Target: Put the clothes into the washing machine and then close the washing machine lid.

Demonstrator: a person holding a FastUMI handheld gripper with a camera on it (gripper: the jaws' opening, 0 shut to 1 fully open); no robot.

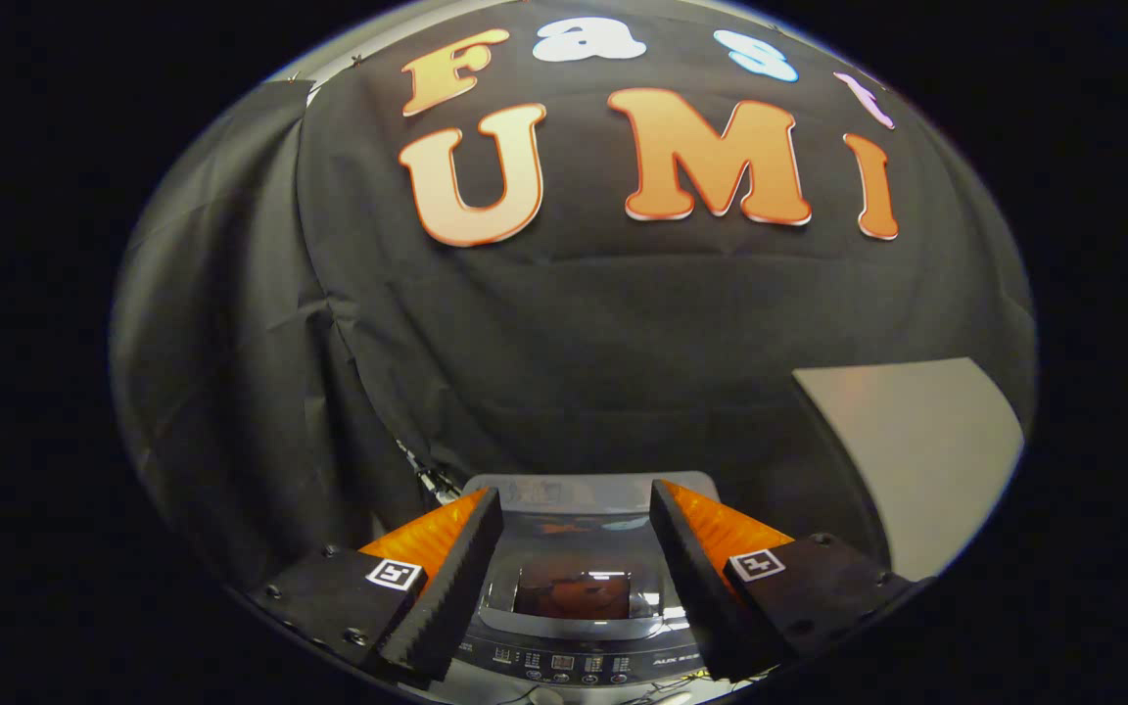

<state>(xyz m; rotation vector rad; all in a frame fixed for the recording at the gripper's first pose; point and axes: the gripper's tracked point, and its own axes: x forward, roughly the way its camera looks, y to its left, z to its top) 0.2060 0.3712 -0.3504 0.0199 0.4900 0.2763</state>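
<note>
While fingers hide its sides, washing machine [579, 548] faces hand-held gripper [576, 519], lid [574, 587] down; fingers apart, empty.

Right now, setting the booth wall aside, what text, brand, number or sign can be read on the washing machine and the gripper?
Control panel of the washing machine: small print and a brand mark, too small and blurred to read.
Marker tag on each finger: a square coded pattern, no words.
Gripper, open over the machine: no other text.
</note>
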